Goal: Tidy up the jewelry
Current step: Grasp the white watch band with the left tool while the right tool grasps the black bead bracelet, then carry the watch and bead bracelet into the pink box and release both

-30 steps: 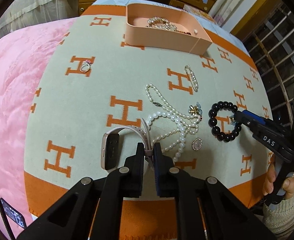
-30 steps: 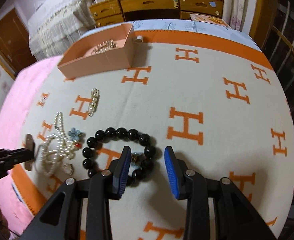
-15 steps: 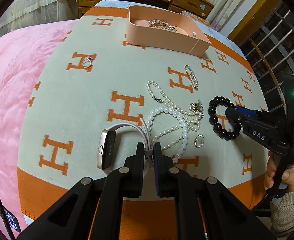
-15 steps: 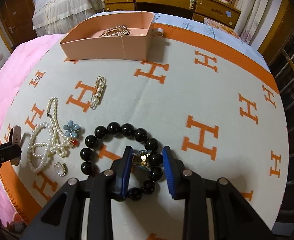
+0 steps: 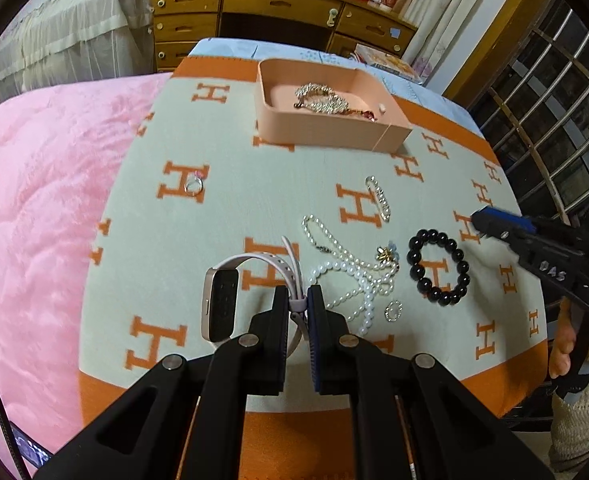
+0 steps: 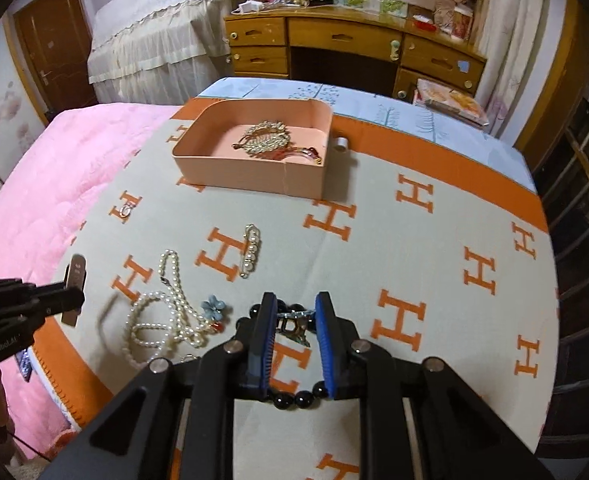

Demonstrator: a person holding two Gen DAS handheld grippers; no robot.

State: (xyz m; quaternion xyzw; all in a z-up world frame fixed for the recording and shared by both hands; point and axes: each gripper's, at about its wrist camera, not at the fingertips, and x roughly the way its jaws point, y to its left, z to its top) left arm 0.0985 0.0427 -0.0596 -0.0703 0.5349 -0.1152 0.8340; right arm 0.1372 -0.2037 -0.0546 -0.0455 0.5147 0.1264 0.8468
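The left gripper is clamped on the soft strap of the watch, which hangs tilted just above the blanket; the strap is limp, so the heavier case will likely swing. The right gripper has just been closing and pinches the metal charm of the black bead bracelet, whose smooth, hard beads dangle below. Both seem light. The pink box lies well apart, farther up the bed.
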